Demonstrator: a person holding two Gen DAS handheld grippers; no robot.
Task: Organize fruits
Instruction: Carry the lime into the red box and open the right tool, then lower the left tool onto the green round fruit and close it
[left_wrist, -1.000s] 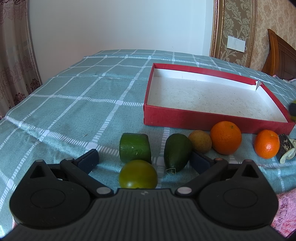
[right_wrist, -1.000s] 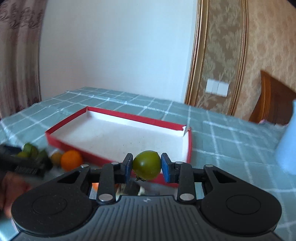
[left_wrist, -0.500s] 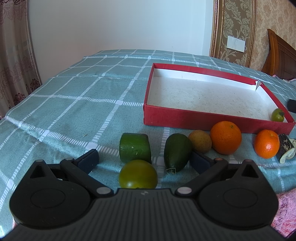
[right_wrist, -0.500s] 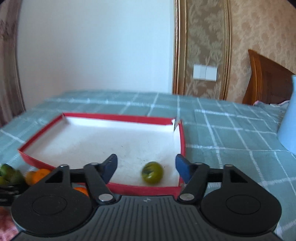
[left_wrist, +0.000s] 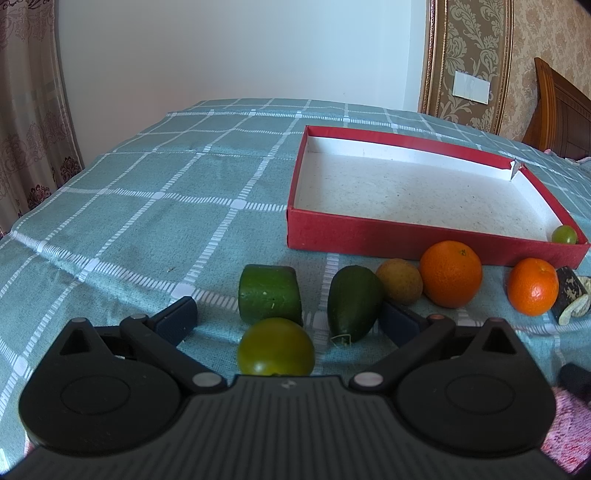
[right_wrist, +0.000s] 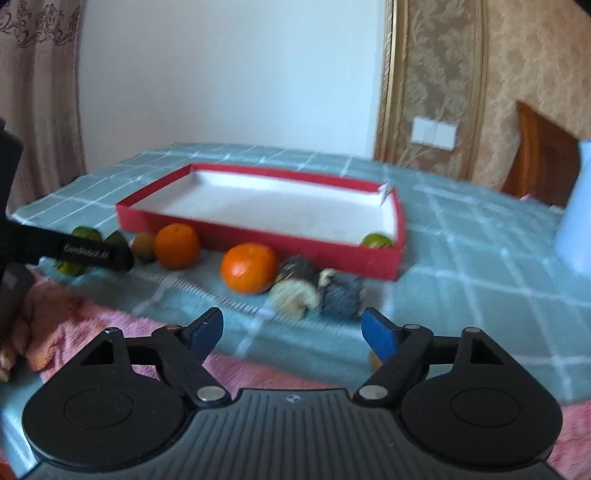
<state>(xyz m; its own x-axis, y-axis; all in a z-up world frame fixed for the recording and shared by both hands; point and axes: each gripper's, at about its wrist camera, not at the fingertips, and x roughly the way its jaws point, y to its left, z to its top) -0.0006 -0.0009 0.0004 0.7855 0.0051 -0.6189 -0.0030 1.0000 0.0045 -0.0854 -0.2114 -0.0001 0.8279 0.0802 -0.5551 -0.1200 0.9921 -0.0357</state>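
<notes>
A red tray (left_wrist: 369, 236) with a white floor lies on the teal checked cloth; it also shows in the right wrist view (right_wrist: 258, 236). A small green fruit (left_wrist: 564, 234) sits in its near right corner, also seen in the right wrist view (right_wrist: 376, 240). In front of the tray lie a green round fruit (left_wrist: 275, 347), a green cut chunk (left_wrist: 269, 293), an avocado (left_wrist: 352, 302), a brown fruit (left_wrist: 399, 281) and two oranges (left_wrist: 450, 273) (left_wrist: 532, 291). My left gripper (left_wrist: 286, 319) is open around the green round fruit and the avocado. My right gripper (right_wrist: 291, 332) is open and empty, back from the tray.
Two dark speckled cut pieces (right_wrist: 295, 291) (right_wrist: 341, 295) lie by the right orange (right_wrist: 249, 267). A pink towel (right_wrist: 92, 332) covers the near edge. A pale blue jug (right_wrist: 576, 214) stands at the right. A wall and a wooden headboard (left_wrist: 557, 107) stand behind.
My right gripper opened and dropped the small green fruit into the tray's near right corner, then pulled back toward the table's near edge. My left gripper has not moved.
</notes>
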